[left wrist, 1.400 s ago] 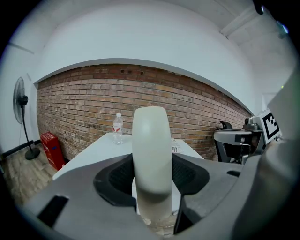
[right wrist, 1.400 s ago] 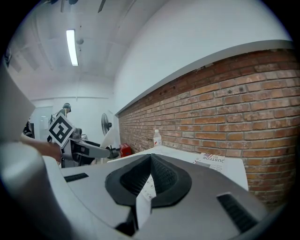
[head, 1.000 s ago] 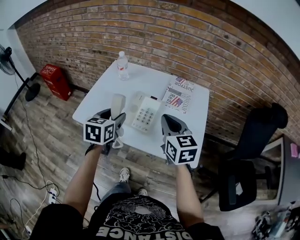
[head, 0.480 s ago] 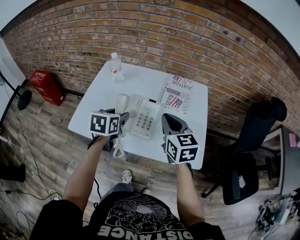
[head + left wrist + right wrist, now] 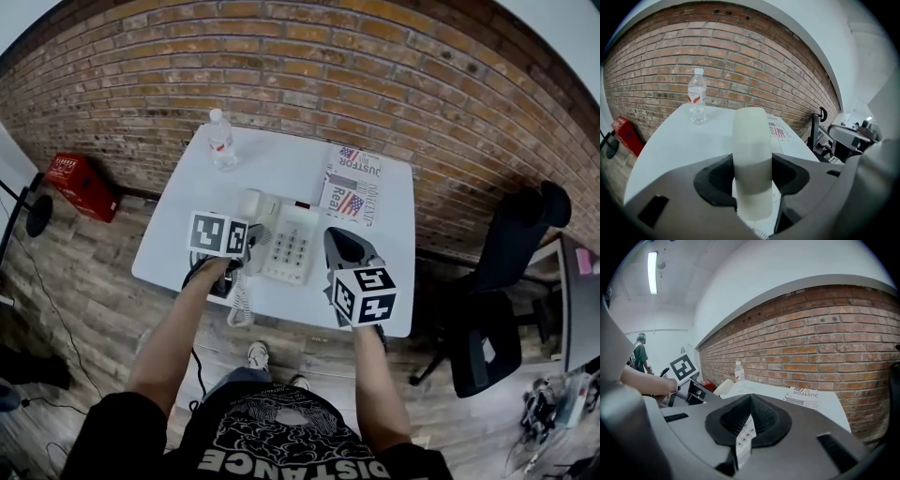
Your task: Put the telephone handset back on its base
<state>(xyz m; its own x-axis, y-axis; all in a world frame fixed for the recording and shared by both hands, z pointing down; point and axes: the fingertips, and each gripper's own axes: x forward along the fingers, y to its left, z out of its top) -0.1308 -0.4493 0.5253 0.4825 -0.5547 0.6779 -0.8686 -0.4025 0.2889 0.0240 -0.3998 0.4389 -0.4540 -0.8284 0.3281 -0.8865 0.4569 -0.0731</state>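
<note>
My left gripper [image 5: 246,242] is shut on the cream telephone handset [image 5: 251,204]. It holds the handset over the left side of the cream telephone base [image 5: 292,246], which lies on the white table [image 5: 281,164]. In the left gripper view the handset [image 5: 751,159] stands upright, pinched between the dark jaws. The coiled cord [image 5: 240,306] hangs down over the table's front edge. My right gripper [image 5: 341,242] hovers just right of the base, shut and holding nothing. Through its narrow jaw slit in the right gripper view I see part of the base's keypad [image 5: 744,439].
A water bottle [image 5: 220,141] stands at the table's far left corner and a newspaper [image 5: 353,187] lies at the far right. A brick wall runs behind. A black office chair [image 5: 506,281] stands to the right, a red crate [image 5: 80,183] on the floor to the left.
My left gripper has carried the handset right and forward, from beside the base to over its left side. The right gripper has hardly moved.
</note>
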